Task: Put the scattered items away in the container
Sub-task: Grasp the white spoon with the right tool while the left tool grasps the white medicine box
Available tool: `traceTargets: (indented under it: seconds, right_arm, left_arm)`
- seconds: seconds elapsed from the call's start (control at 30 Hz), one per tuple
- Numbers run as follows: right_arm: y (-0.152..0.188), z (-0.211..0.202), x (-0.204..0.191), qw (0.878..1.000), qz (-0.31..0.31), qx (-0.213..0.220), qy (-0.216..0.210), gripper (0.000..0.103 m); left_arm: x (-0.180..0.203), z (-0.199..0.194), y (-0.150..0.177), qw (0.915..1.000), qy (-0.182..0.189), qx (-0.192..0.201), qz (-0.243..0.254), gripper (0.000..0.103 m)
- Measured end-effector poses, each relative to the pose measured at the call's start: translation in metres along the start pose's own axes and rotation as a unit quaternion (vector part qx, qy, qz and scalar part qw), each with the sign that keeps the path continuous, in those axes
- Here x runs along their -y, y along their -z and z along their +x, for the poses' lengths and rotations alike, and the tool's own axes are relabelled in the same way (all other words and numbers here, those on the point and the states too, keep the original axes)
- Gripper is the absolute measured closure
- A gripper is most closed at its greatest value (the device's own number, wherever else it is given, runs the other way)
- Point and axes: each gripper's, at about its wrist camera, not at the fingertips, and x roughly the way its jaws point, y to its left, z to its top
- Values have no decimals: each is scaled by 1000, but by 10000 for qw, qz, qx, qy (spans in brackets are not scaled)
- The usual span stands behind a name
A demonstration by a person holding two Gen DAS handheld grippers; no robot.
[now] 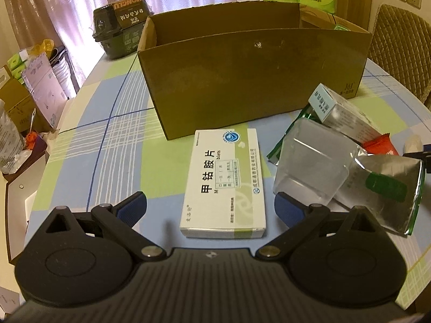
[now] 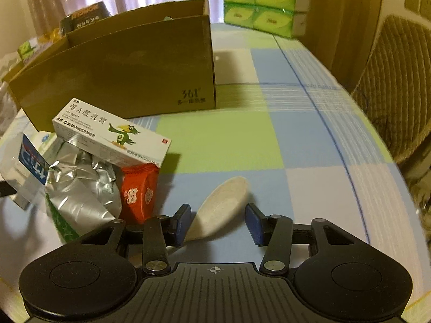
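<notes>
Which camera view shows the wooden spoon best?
The right wrist view: the wooden spoon lies in full between the open right gripper fingers. The left wrist view shows only its pale tip at the right edge.

Cardboard box (image 2: 121,70) reads "361°"; white carton (image 1: 225,183) reads "甲钴胺片".

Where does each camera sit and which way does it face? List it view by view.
Left wrist: on the left tongs, low over the table, facing the white tablet box and cardboard box; only its open fingers show.
Right wrist: on the right tongs, facing the wooden spoon; open fingers show.
Shared: cardboard box, ointment carton, silver pouches.
</notes>
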Motion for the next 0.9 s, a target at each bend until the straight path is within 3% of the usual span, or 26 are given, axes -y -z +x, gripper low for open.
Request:
traceTargets:
  seconds: [0.03, 0.07, 0.23, 0.53, 0.73, 0.8, 0.9]
  right_arm:
    - [0, 0, 0, 10000, -40, 7, 13, 56]
    - [0, 0, 1, 10000, -79, 22, 15, 67]
    - [0, -3, 6, 9998, -159, 84, 20, 95]
    - [-1, -17, 12, 9986, -499, 152, 51, 96]
    - [3, -17, 8, 9988, -481, 106, -9, 96]
    - [4, -17, 7, 9988, -484, 99, -27, 96]
    - [4, -18, 6, 9988, -473, 106, -52, 96]
  left_arm:
    - [0, 1, 0, 10000, 5, -3, 11, 4]
    - [0, 3, -1, 10000, 11, -7, 22, 4]
    - [0, 10, -1, 9999, 42, -63, 84, 4]
    - [0, 16, 1, 9997, 134, -155, 105, 12]
    - [3, 21, -2, 9995, 146, -199, 177, 23]
    - [3, 22, -3, 9994, 171, -235, 182, 35]
    - [4, 21, -2, 9992, 172, -292, 195, 36]
